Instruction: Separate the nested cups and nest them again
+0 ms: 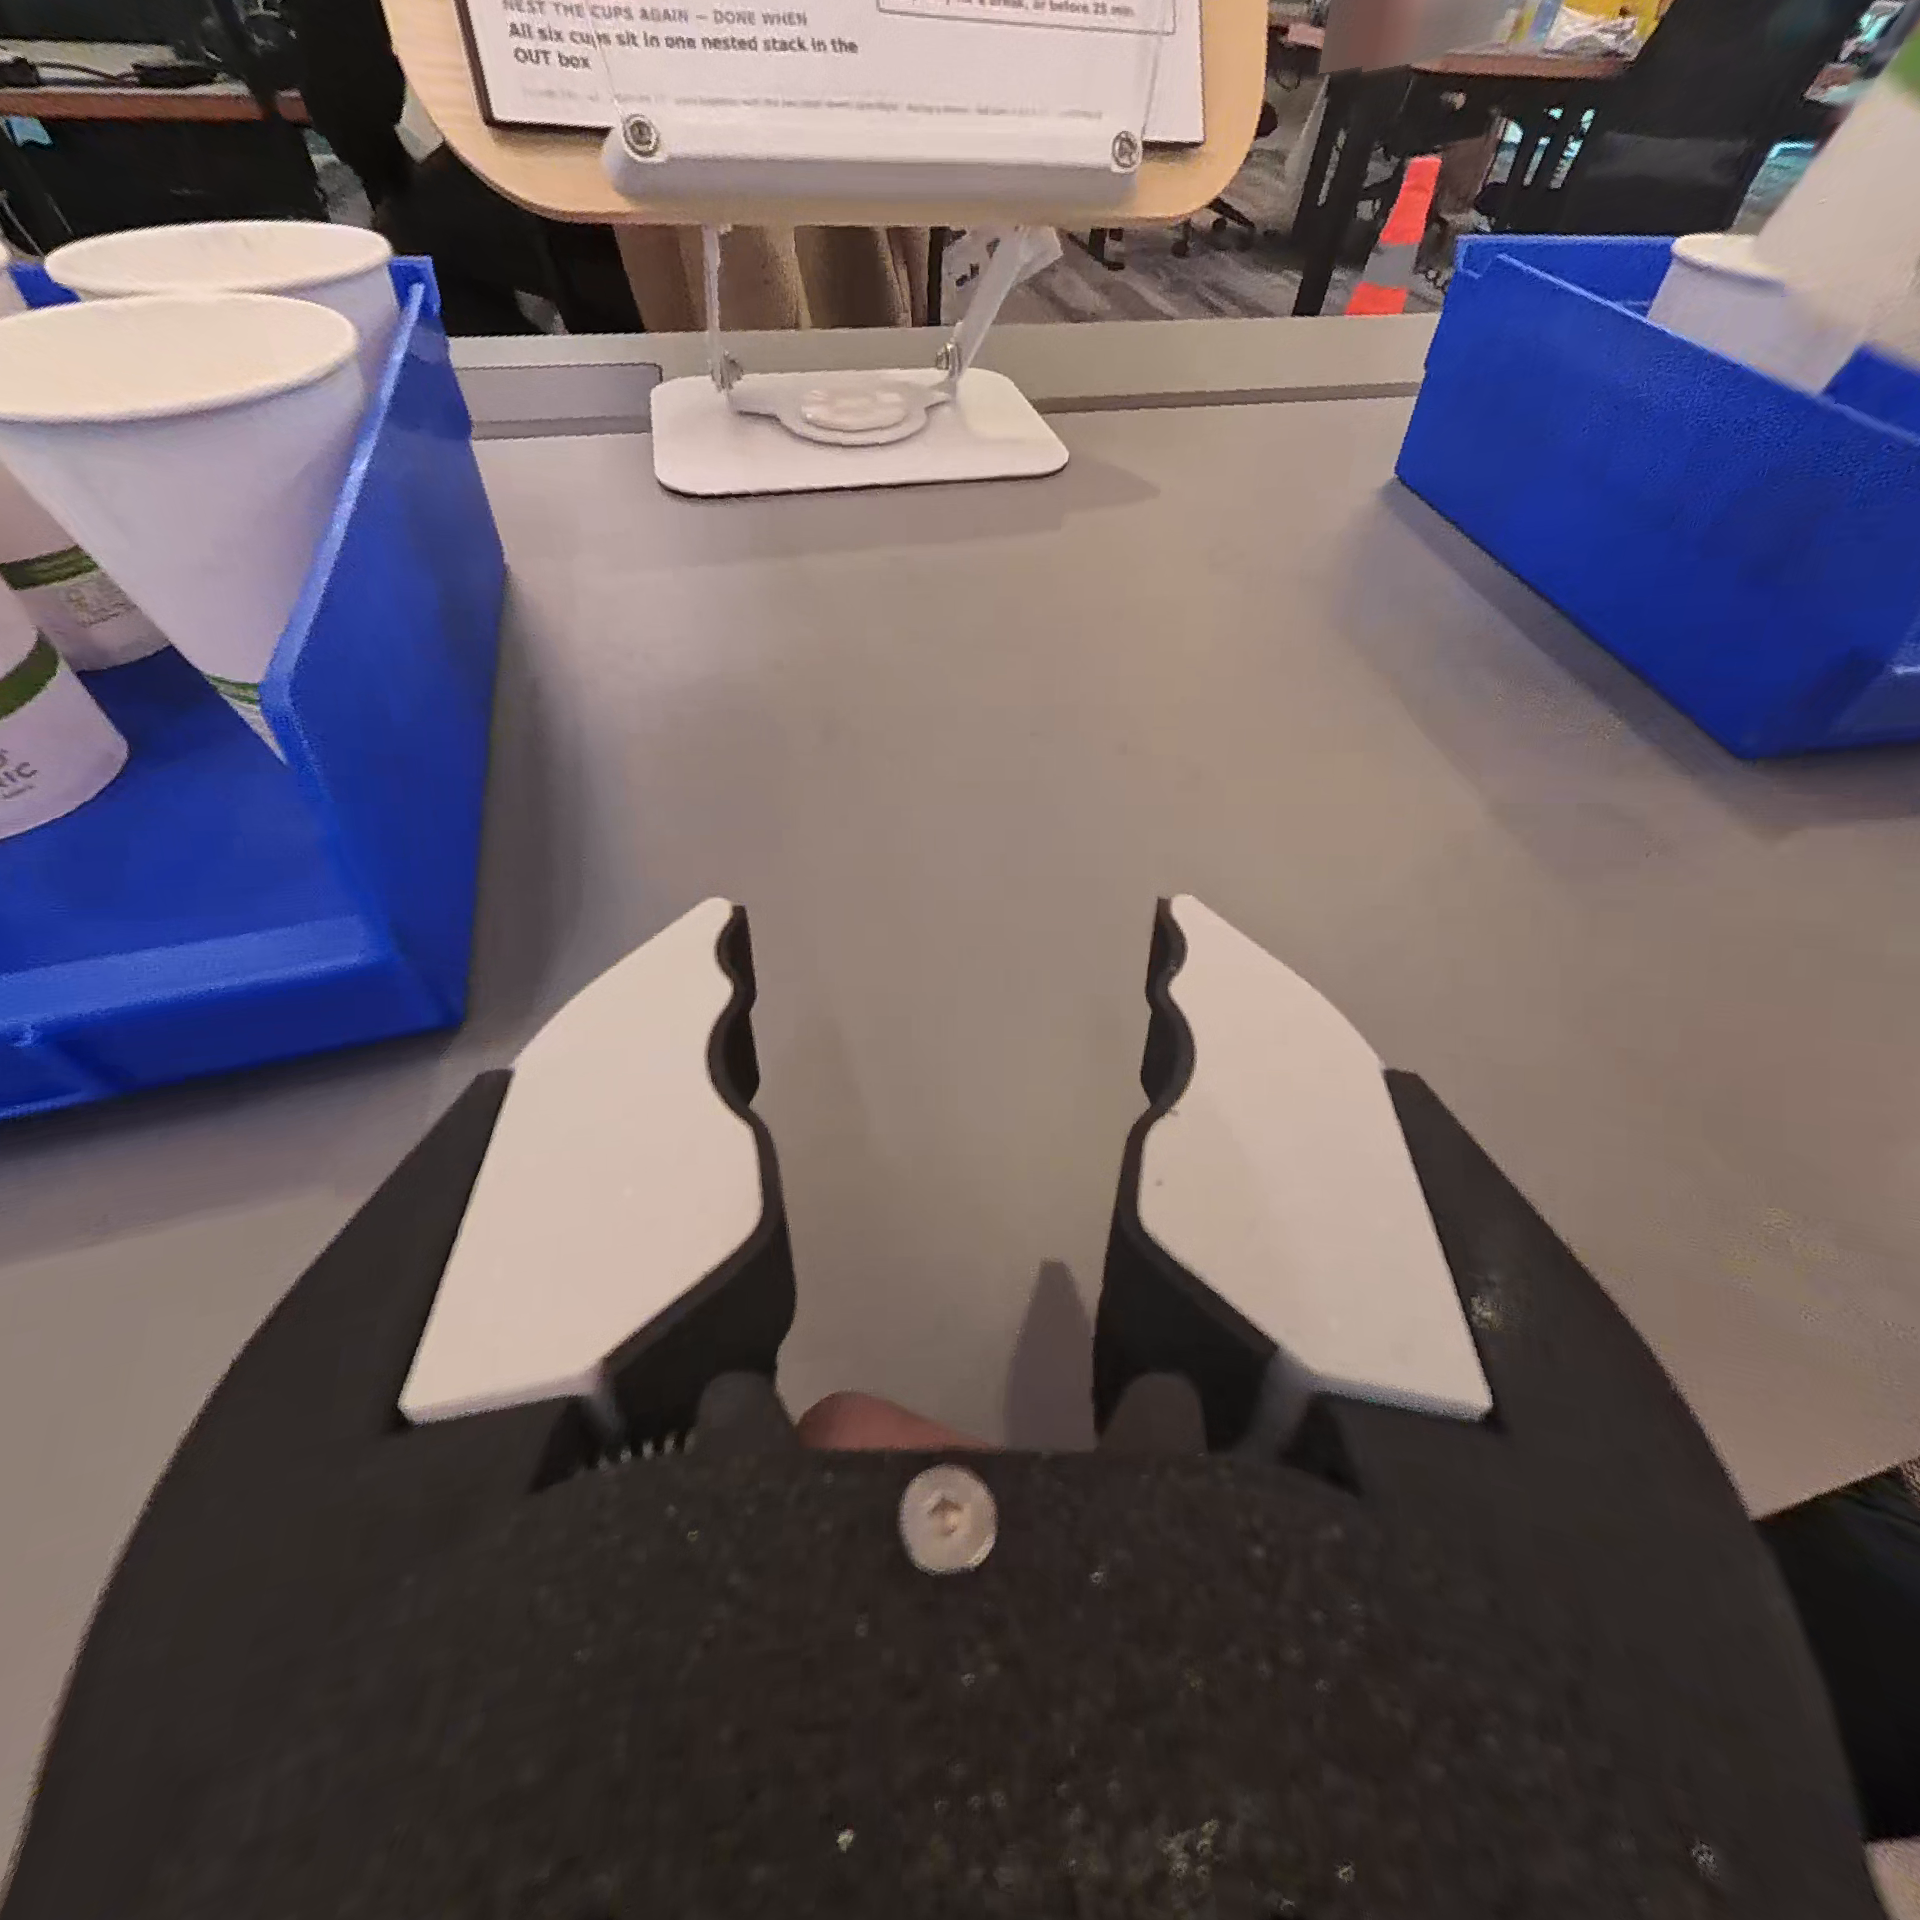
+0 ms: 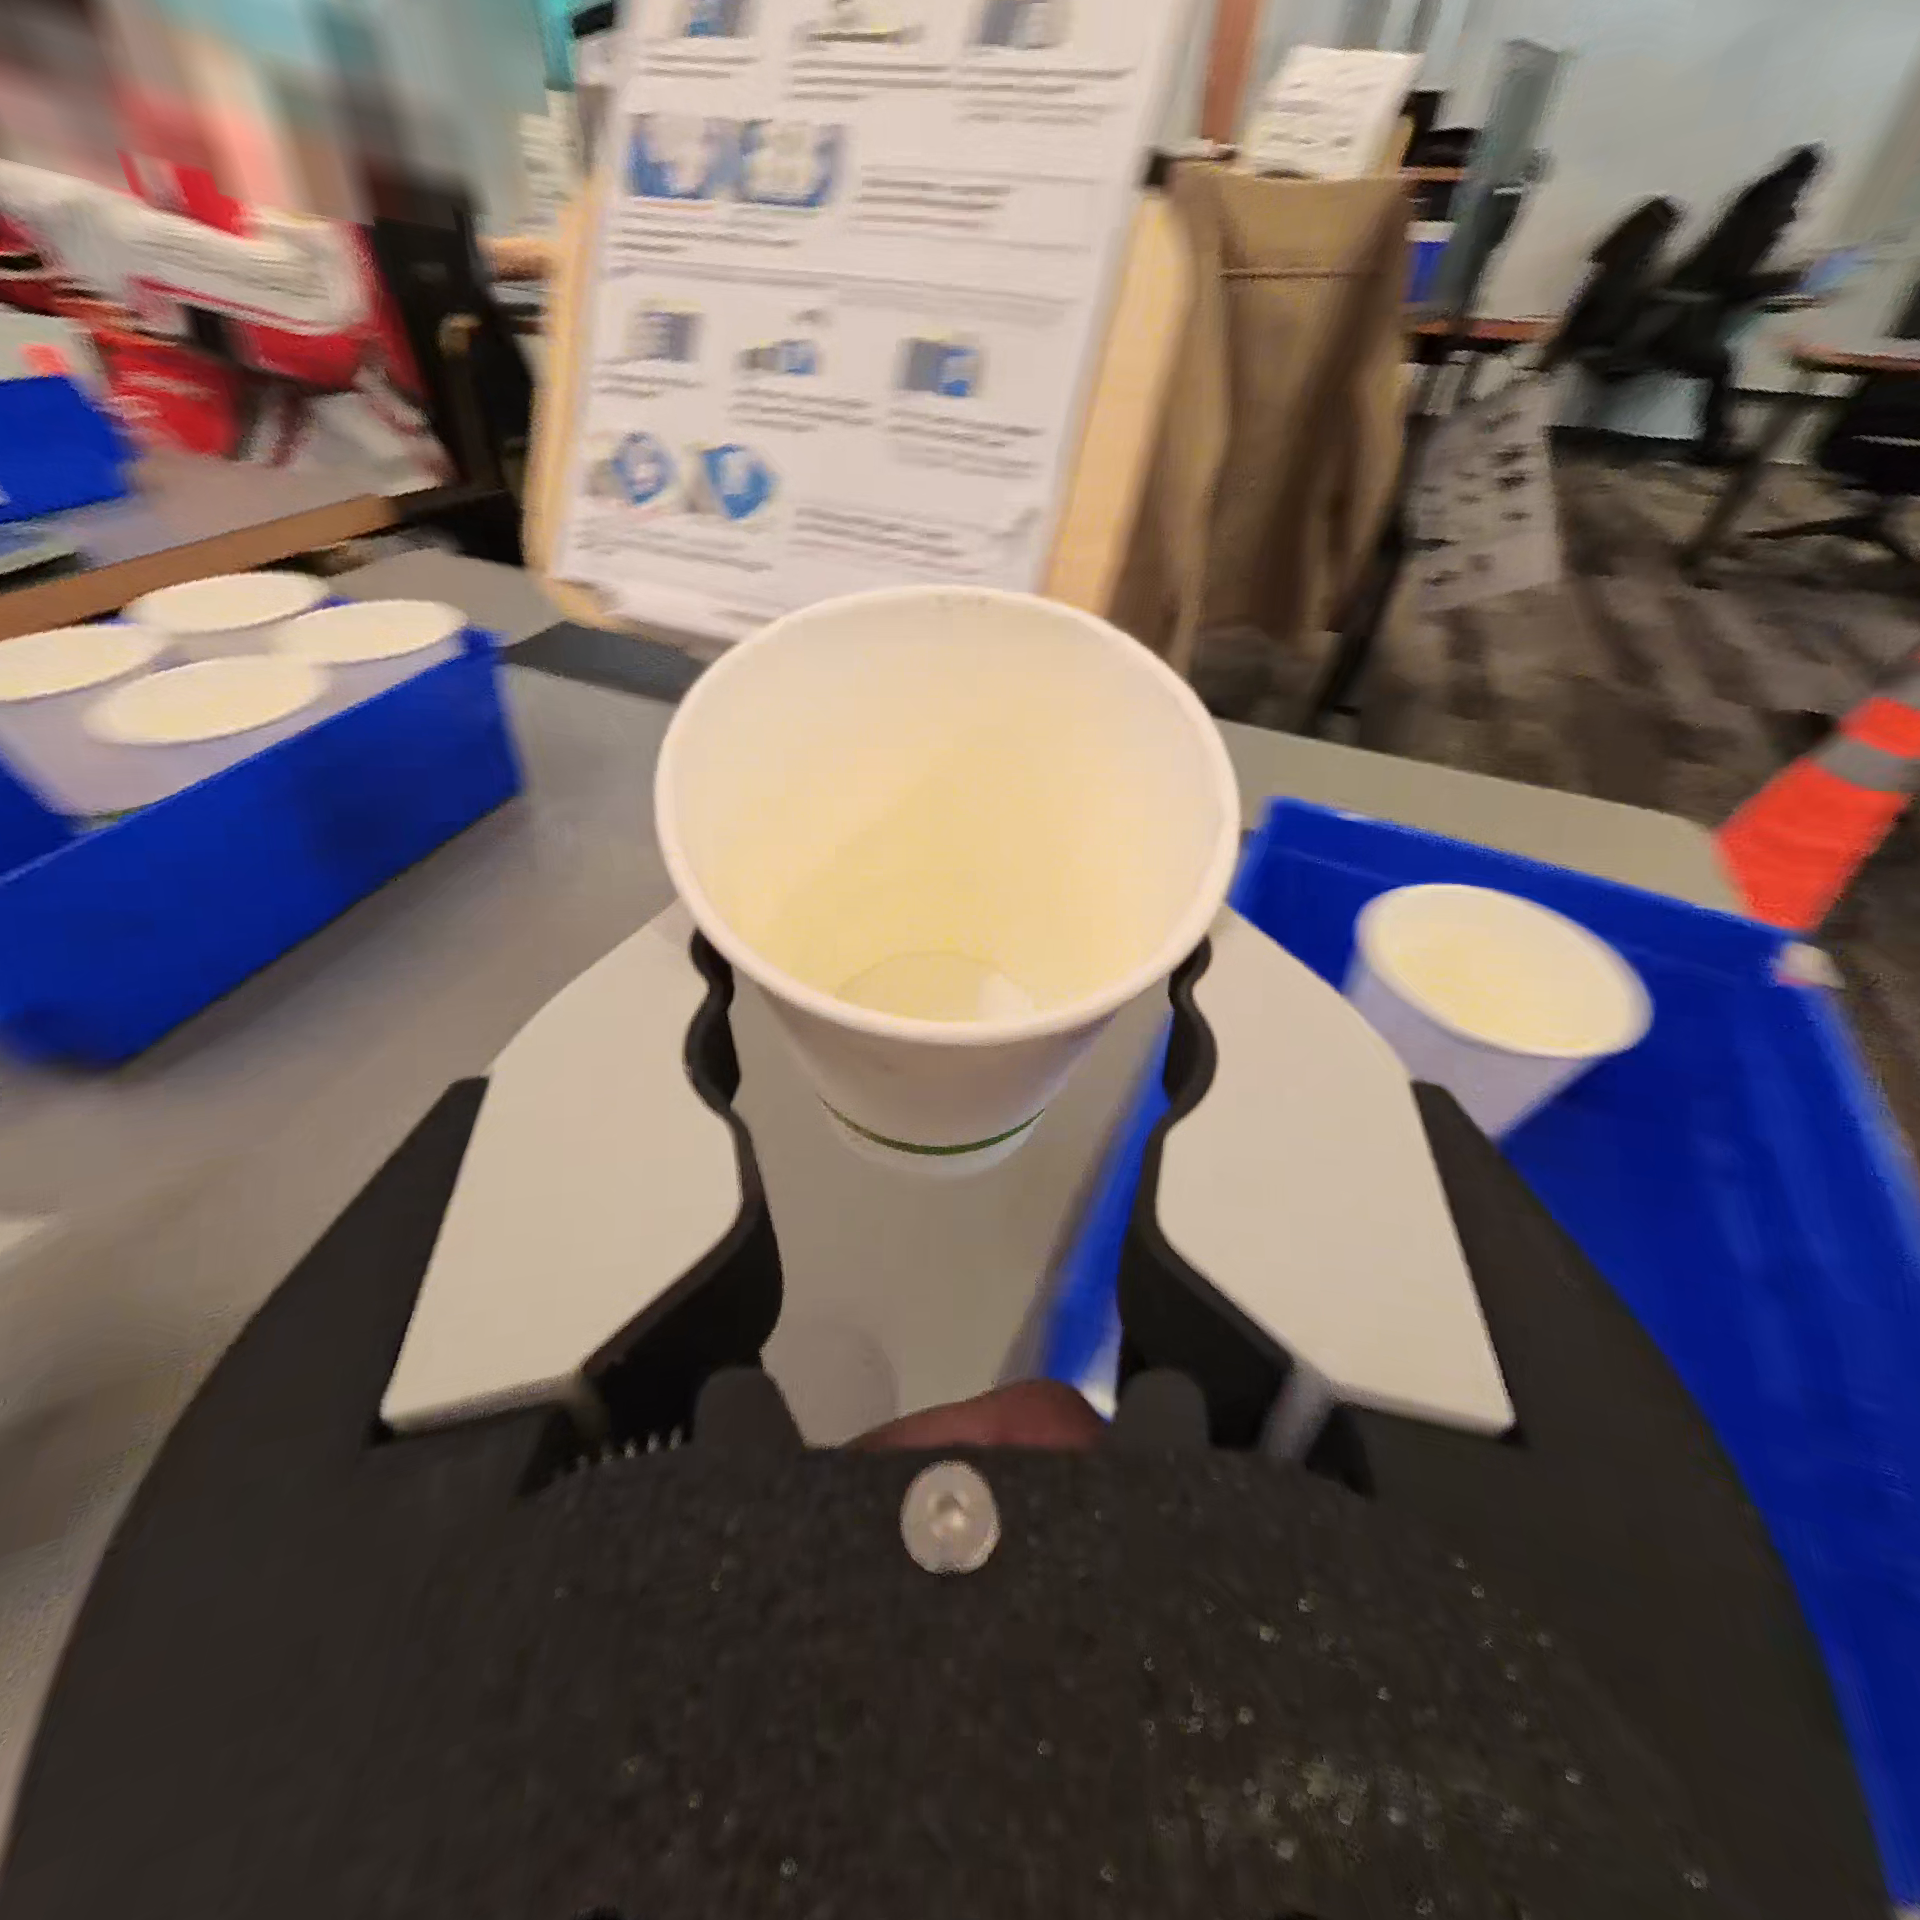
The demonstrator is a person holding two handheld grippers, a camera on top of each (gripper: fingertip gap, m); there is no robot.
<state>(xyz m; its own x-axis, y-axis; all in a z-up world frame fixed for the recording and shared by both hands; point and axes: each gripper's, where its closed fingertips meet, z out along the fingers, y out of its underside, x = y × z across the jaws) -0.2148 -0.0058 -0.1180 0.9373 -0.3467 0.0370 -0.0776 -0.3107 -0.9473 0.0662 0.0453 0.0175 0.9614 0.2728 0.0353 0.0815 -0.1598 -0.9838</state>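
While your right claw [image 2: 951,992] pinches paper cup [image 2: 940,894] beside right blue box [image 2: 1704,1195], squeeze harder: cup crumples. Tilt: misses cup in box [image 2: 1496,987]. Left claw [image 1: 951,977] wide, empty.

The place looks like an open office or test room: a grey table [image 1: 935,727] fills the frame's centre, an instruction sheet on a stand [image 2: 831,312] stands at top centre, desks and office chairs [image 2: 1683,281] sit upper right, an orange cone [image 1: 1397,239] beyond.
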